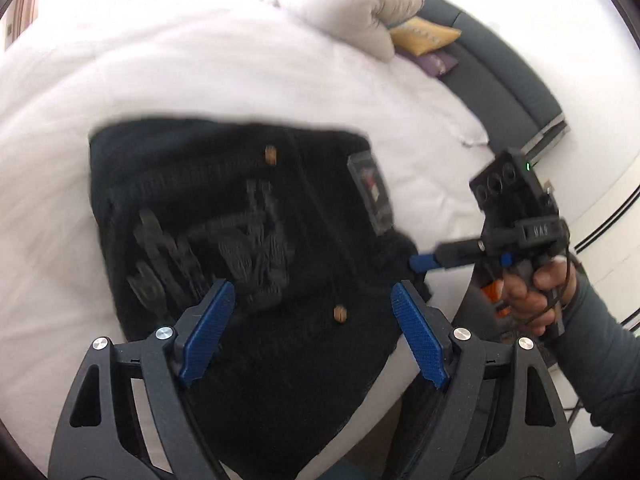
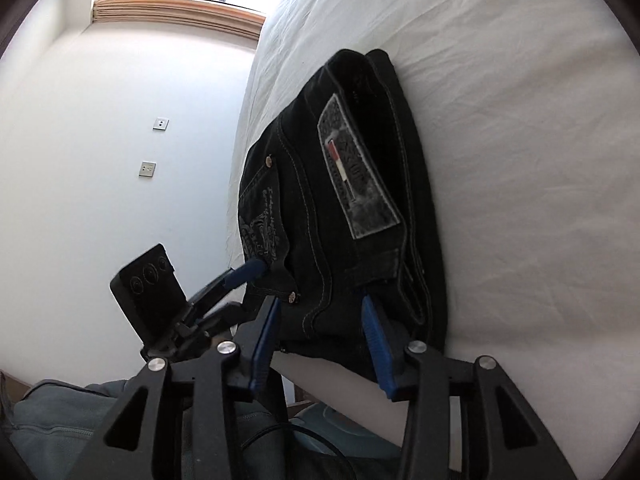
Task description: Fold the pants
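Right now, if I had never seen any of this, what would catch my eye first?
Probably the black pants, folded into a compact bundle on the white bed, with a grey brand patch near the waistband. Next, the blue-padded left gripper standing open over them, and the right gripper open at the bundle's edge.

White bed (image 1: 200, 80) w/ folded black pants (image 1: 248, 240) near edge, grey pillow (image 1: 352, 8) beyond.

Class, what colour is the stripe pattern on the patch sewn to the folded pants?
Red, white and dark on a grey patch on the black pants; the right wrist view shows it best.
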`<state>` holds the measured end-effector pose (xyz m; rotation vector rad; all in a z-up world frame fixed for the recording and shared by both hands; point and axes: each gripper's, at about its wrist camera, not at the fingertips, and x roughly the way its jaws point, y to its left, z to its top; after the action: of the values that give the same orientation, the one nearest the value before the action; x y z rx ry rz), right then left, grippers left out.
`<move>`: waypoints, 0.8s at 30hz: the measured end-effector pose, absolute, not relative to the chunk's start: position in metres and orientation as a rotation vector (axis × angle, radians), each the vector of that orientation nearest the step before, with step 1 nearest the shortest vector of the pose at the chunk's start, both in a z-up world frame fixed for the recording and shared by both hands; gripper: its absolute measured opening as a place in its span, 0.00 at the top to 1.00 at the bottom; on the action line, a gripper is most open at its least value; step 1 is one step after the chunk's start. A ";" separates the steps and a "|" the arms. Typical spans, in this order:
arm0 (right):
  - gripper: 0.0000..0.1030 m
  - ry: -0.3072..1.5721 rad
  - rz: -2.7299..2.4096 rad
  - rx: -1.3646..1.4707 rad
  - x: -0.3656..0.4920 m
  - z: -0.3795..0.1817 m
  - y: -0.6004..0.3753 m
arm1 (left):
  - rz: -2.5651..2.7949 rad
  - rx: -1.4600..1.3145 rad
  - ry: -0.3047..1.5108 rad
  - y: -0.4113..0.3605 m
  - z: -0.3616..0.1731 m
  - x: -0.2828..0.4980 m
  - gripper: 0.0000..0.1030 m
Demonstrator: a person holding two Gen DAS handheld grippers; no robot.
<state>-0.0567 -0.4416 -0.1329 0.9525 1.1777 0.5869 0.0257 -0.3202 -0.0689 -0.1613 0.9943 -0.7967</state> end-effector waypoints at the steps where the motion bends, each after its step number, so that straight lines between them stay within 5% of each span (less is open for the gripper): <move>1: 0.47 1.141 0.615 0.952 -0.056 -0.122 -0.442 | -0.793 -0.169 0.973 -0.317 -0.063 0.032 0.22; 6: 0.37 1.055 0.757 0.948 -0.025 -0.102 -0.417 | -0.773 -0.184 0.932 -0.312 -0.057 0.091 0.22; 12: 0.42 1.259 0.722 0.870 -0.020 -0.153 -0.382 | -0.764 -0.244 1.047 -0.318 -0.102 0.135 0.23; 24: 0.41 1.168 0.768 0.859 -0.063 -0.111 -0.398 | -0.839 -0.362 1.001 -0.295 -0.097 0.127 0.23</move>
<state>-0.0635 -0.3980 -0.1110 0.8588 1.1682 0.7678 0.1274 -0.2948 -0.0973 -0.3620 1.0007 -0.8391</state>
